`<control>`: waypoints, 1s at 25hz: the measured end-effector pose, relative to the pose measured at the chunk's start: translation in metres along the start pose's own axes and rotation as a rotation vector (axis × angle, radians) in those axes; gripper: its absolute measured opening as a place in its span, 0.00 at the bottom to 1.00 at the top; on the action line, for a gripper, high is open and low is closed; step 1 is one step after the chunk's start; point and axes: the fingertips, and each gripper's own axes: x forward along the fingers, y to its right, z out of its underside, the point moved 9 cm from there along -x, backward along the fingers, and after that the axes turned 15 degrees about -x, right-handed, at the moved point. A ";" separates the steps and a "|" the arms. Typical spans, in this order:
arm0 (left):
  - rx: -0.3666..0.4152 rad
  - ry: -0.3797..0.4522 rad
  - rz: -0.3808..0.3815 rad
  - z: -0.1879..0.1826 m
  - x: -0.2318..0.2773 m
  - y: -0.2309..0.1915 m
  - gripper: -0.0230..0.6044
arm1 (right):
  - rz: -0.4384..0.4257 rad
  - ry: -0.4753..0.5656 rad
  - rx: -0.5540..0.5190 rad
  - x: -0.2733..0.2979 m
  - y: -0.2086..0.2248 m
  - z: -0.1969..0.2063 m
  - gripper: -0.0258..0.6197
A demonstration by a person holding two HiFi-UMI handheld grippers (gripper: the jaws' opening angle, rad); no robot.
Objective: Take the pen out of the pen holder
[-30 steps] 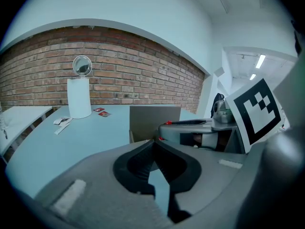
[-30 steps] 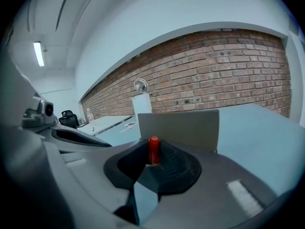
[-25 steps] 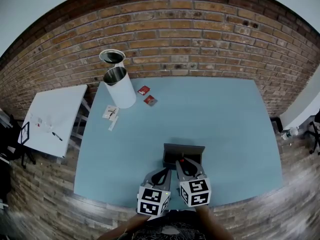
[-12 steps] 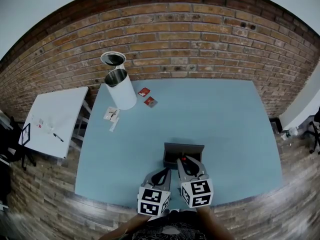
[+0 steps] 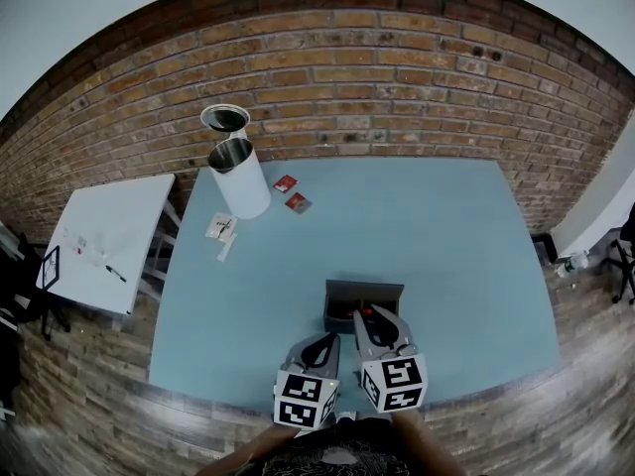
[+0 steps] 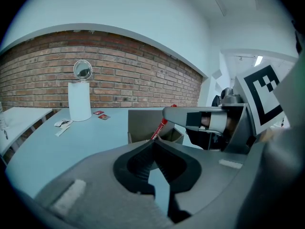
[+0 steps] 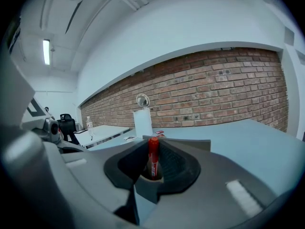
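Red pen [image 7: 153, 157] clamped upright between right gripper [image 5: 373, 323] jaws, lower end inside grey pen holder [image 5: 363, 291]; left gripper [image 6: 153, 144] closed, empty, alongside.

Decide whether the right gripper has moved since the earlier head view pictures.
Yes, slightly: holding the red pen, the right gripper has risen toward the camera, its marker cube looking larger against the unmoved pen holder.

A red plastic pen [image 7: 153, 155] shows against the grey box-shaped pen holder [image 5: 344, 296] on the pale blue desk [image 5: 446, 236]. Far left is a white cylindrical bin [image 5: 243, 181], and beyond it a red-brown brick wall [image 5: 397, 58].
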 end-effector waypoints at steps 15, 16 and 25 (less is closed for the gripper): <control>0.009 0.006 0.027 0.008 -0.015 0.007 0.03 | 0.037 0.061 -0.006 -0.028 -0.008 -0.019 0.14; 0.011 0.007 0.030 0.008 -0.016 0.008 0.03 | 0.038 0.062 -0.006 -0.030 -0.009 -0.020 0.14; 0.014 0.017 0.046 0.013 -0.025 0.018 0.03 | 0.040 0.052 -0.014 -0.050 -0.018 -0.015 0.14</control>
